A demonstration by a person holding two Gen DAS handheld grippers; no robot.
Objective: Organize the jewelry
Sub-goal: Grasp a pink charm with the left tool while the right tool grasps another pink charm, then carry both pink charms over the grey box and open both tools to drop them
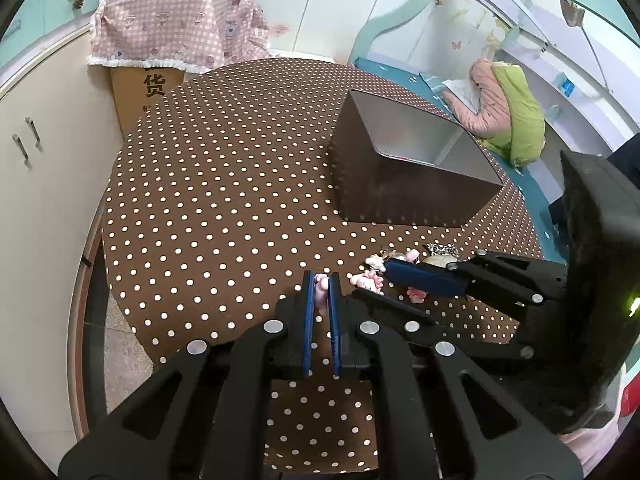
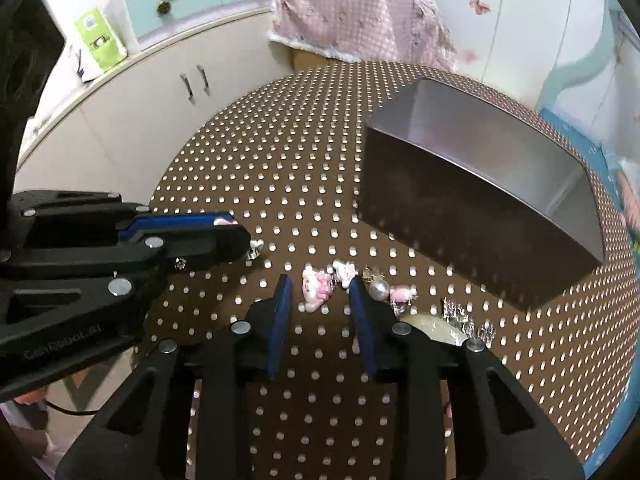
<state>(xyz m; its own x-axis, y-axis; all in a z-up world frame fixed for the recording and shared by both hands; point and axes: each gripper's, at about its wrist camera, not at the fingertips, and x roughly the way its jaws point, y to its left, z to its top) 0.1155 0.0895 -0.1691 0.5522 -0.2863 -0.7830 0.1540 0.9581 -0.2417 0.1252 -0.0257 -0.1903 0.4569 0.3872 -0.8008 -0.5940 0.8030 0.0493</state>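
pink charm (image 2: 316, 290) between right tool (image 2: 320, 292) tips

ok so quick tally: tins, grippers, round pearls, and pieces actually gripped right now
metal tin: 1
grippers: 2, the left gripper and the right gripper
round pearl: 1
gripped pieces: 1, the pink charm in the left gripper
total: 5
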